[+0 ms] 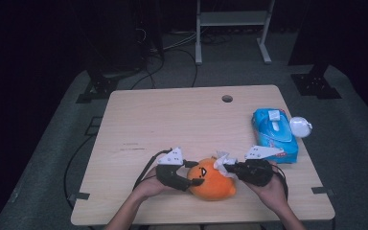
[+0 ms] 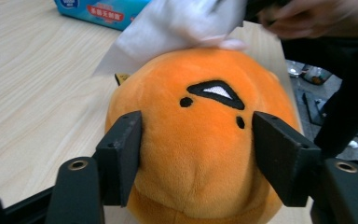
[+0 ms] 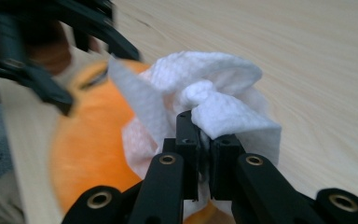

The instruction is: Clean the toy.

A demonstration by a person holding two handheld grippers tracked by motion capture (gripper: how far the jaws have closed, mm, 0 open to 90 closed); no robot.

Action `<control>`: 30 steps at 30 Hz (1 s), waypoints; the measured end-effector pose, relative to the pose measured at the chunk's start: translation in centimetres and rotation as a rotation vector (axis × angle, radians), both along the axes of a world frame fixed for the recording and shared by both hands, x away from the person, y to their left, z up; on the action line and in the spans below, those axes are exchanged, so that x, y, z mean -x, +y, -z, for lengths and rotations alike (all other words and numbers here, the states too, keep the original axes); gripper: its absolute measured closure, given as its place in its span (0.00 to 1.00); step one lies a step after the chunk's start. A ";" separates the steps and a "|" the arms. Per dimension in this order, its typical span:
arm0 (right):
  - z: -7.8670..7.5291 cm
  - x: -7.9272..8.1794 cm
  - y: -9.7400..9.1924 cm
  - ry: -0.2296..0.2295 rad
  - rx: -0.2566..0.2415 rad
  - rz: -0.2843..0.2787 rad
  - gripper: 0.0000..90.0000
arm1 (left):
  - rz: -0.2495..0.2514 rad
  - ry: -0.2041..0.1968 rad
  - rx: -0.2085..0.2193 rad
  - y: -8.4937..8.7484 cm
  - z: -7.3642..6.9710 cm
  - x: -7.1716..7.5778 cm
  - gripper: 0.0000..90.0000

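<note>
we steady one orange plush toy point(image 1: 212, 181) at the table's point(image 1: 172, 120) near edge, left gripper point(image 2: 196, 158) clamped on its sides, while the right gripper point(image 3: 204, 154) pinches one white wipe point(image 3: 214, 102) against its top. wiping looks underway; next, sweep across. one blue wipes pack point(image 1: 274, 134) lies apart.

The blue wet-wipe pack point(image 2: 103, 10), seen in the left gripper view far beyond the jaws and to their left, carries a red band with white Chinese characters across it; they are too small and blurred to make out. Left of that band sits a small white logo mark, also unreadable. No other writing can be read.
</note>
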State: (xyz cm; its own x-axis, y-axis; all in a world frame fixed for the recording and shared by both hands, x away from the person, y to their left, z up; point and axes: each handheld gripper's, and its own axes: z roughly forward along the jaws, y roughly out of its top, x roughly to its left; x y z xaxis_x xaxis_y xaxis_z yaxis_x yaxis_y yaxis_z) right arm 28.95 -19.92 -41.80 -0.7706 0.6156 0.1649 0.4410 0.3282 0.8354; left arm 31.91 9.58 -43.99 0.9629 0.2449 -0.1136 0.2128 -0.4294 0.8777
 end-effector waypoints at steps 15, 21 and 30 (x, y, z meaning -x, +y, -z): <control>-0.5 1.0 1.8 -0.044 0.041 -0.044 0.93 | -0.024 0.039 0.036 0.3 -0.2 -0.4 0.23; -1.0 0.6 0.7 -0.069 0.122 -0.014 0.93 | -0.037 0.030 0.031 0.4 -0.1 -0.6 0.38; -1.9 1.9 1.8 -0.096 0.087 -0.043 0.93 | -0.039 0.026 0.068 -0.6 -0.2 -0.4 0.43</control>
